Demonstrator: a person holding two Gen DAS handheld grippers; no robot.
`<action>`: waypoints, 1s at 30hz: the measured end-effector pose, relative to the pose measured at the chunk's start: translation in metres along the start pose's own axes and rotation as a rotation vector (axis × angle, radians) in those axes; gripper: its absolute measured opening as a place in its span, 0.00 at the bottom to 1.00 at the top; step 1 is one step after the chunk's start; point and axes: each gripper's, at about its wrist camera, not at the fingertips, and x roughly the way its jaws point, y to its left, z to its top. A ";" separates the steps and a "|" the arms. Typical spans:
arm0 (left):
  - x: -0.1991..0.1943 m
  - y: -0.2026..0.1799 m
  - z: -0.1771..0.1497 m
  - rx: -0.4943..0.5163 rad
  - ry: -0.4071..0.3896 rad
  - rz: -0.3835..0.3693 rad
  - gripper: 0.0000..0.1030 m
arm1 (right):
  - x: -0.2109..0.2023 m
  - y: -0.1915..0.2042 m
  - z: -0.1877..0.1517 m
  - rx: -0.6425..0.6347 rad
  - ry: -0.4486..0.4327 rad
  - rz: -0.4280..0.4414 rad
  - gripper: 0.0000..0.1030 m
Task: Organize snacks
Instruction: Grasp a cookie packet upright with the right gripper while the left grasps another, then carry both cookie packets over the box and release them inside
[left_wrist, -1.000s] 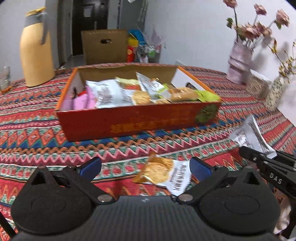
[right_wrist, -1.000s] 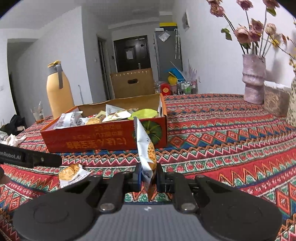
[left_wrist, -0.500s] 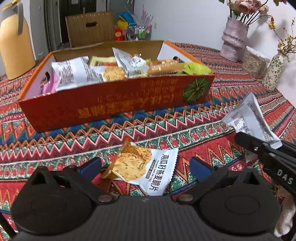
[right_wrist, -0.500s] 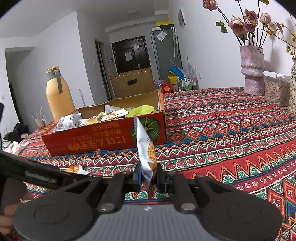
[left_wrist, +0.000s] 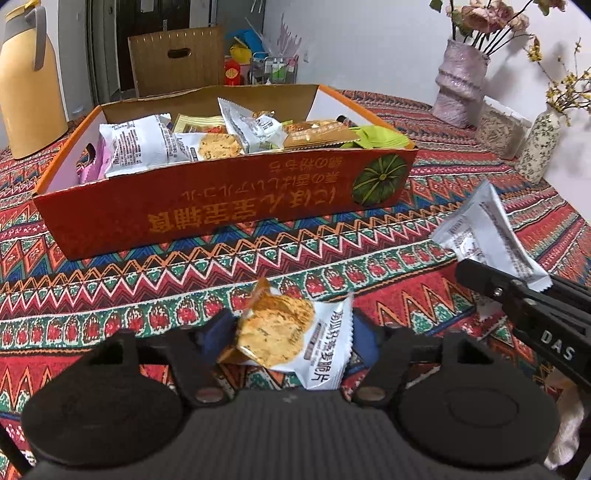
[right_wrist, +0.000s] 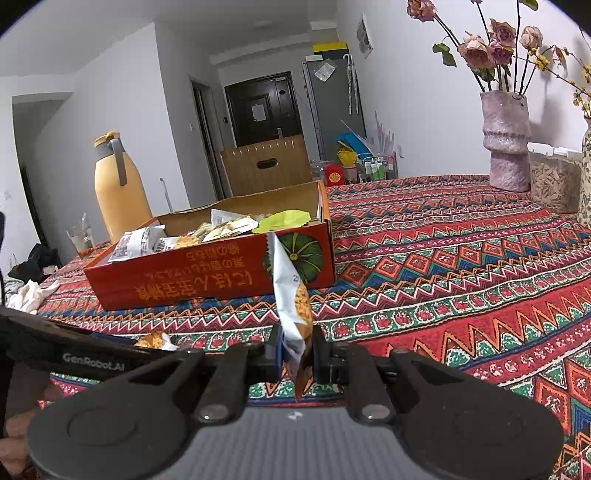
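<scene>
Left gripper (left_wrist: 290, 338) now low over the patterned tablecloth (left_wrist: 110, 291), its jaws closing around the oat-crisp packet (left_wrist: 291, 339); a second ago the same jaws stood wide with the packet lying flat ahead of them, half a second ago still wide but nearer. The blue pads (left_wrist: 218, 334) now sit at either edge of the packet, whose near-left corner has buckled upward; whether the pads already press on it cannot be told. Packet still lies on the cloth, just in front of the red snack box (left_wrist: 221, 210), apart from it. Box looms larger and lower in the left wrist view than a second ago. Its load looks unchanged: white packets, a green wrapper at the right end, a pink one at the left. Right gripper (right_wrist: 295, 350) is clamped on a second white packet (right_wrist: 291, 295), held upright on edge between the fingers, same grip and same spot as a second ago. In the left wrist view that packet (left_wrist: 487, 236) sticks up from the right gripper's black finger at the right margin. In the right wrist view the left gripper's arm fills the lower left, where a second ago only a short tip showed. Yellow jug (right_wrist: 118, 188) and pink vase (right_wrist: 506, 147) stand where they stood.
</scene>
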 end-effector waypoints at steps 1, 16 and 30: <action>-0.002 0.000 -0.001 0.001 -0.004 -0.003 0.58 | 0.000 0.000 0.000 -0.002 0.001 -0.002 0.14; -0.027 0.002 -0.002 -0.004 -0.075 -0.033 0.41 | -0.005 0.010 0.002 -0.041 -0.011 -0.011 0.14; -0.048 0.013 0.008 -0.033 -0.155 -0.034 0.40 | -0.015 0.019 0.013 -0.062 -0.050 -0.007 0.14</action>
